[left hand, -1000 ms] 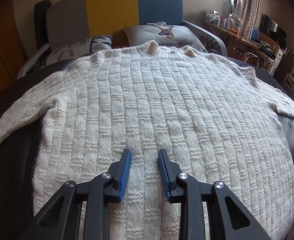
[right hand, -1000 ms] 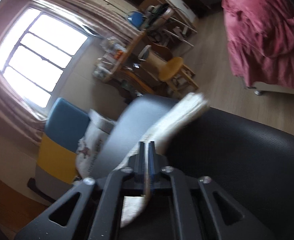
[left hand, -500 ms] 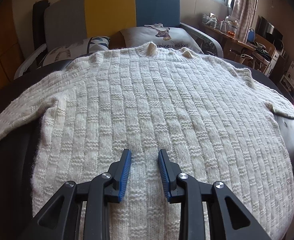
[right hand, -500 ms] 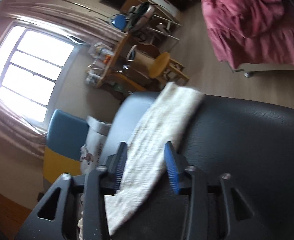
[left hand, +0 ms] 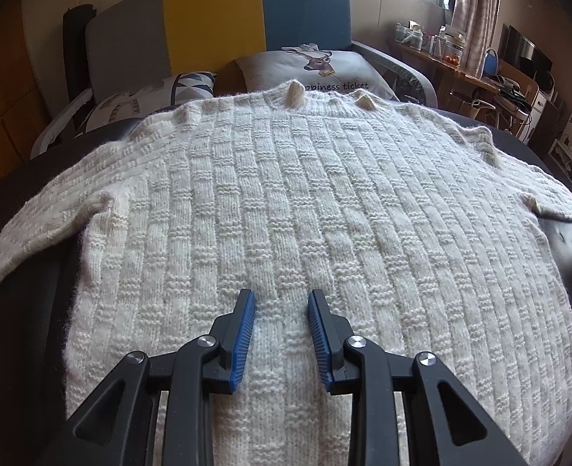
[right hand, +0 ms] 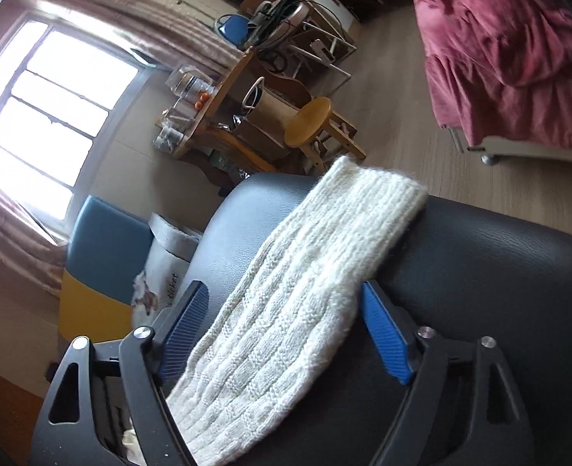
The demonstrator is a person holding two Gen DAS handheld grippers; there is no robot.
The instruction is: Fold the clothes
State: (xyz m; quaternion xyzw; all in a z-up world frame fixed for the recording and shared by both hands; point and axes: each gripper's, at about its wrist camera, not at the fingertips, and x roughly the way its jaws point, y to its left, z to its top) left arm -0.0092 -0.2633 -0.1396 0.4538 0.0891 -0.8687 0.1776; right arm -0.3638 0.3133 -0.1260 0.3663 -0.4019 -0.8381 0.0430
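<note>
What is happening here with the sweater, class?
A person with a gripper in each hand is laying out a cream knitted sweater on a dark padded surface for folding. The right gripper is opening, and the sleeve lies loose between its jaws. The left gripper is part open over the sweater's body, gripping nothing.

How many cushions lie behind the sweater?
2: a grey cushion printed with a deer behind the collar, a white patterned cushion left of it. Others may be hidden.
</note>
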